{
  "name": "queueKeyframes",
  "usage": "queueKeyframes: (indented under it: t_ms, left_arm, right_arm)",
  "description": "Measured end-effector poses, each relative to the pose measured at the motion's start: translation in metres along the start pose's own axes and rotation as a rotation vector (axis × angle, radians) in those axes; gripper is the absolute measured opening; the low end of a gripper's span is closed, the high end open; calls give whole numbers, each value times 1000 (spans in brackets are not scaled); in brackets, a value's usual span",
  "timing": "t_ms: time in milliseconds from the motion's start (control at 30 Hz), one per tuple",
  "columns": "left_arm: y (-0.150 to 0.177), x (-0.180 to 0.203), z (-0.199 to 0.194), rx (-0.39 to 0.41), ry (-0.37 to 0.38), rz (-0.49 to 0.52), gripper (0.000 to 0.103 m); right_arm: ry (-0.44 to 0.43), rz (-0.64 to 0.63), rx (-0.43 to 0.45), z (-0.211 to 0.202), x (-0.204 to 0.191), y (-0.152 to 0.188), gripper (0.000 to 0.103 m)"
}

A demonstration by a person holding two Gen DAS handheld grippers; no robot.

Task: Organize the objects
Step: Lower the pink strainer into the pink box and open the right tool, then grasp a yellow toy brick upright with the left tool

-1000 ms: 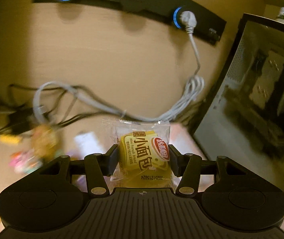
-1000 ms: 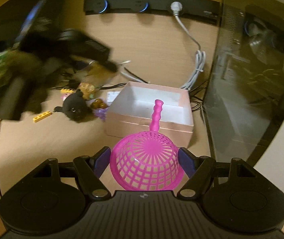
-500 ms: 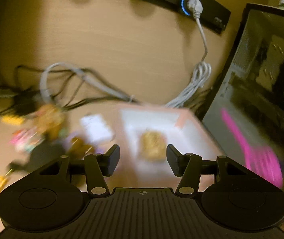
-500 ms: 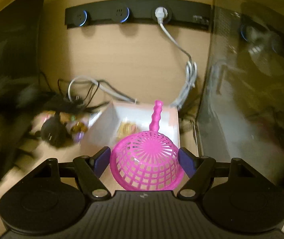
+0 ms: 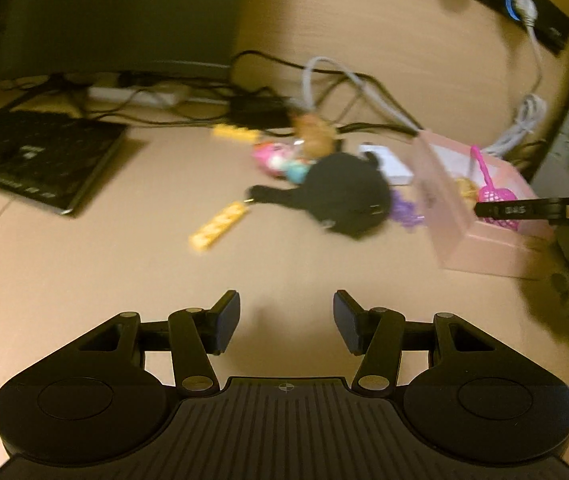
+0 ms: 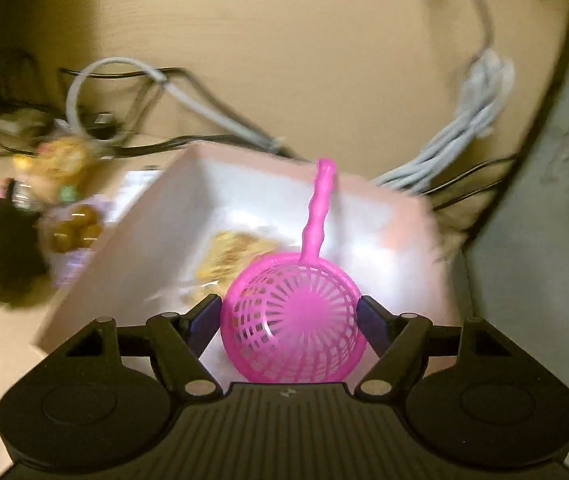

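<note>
A pink box (image 5: 448,200) (image 6: 156,232) stands on the desk at the right. The yellow bread packet (image 6: 236,256) lies inside it. My right gripper (image 6: 288,312) is shut on a pink plastic strainer (image 6: 296,320) and holds it over the box's near side; the strainer also shows in the left wrist view (image 5: 492,196). My left gripper (image 5: 286,320) is open and empty, low over bare desk in front of a heap of toys: a black plush (image 5: 344,196), a yellow brick (image 5: 218,226), a pink toy (image 5: 274,158) and a purple toy (image 5: 404,208).
A black keyboard (image 5: 32,156) lies at the left. Cables (image 5: 348,92) and a white power strip (image 5: 140,94) run along the back wall. A dark computer case (image 6: 544,200) stands right of the box. A white card (image 5: 388,164) lies behind the plush.
My left gripper let the bread packet go into the box, then swung back and left over the desk. My right gripper moved the strainer forward and down over the box.
</note>
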State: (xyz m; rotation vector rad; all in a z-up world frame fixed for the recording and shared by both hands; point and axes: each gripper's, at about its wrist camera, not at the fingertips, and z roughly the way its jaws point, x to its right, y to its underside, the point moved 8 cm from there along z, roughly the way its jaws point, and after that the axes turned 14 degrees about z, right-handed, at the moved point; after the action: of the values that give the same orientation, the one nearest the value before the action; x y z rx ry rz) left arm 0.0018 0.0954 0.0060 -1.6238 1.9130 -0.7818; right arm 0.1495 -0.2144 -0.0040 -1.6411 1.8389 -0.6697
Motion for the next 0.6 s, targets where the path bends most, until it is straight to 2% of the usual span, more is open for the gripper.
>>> queueKeyframes:
  t_ms: [167, 200, 233, 300, 467, 600]
  left_arm:
    - [-1, -15, 9, -10, -27, 76, 57]
    - [-5, -17, 13, -5, -25, 101, 57]
    - [-10, -19, 17, 4, -22, 125, 57]
    - [-21, -24, 28, 19, -12, 158, 57]
    - [-37, -40, 63, -6, -19, 178, 57]
    - [-39, -43, 88, -42, -11, 209, 57]
  right_arm:
    - [-28, -20, -16, 0, -15, 4, 75]
    - [-27, -21, -16, -4, -16, 6, 80]
    - [-21, -23, -4, -9, -17, 7, 86]
    - [-6, -35, 30, -22, -17, 6, 91]
    - [23, -48, 98, -63, -13, 17, 95]
    - [15, -25, 107, -87, -15, 29, 96]
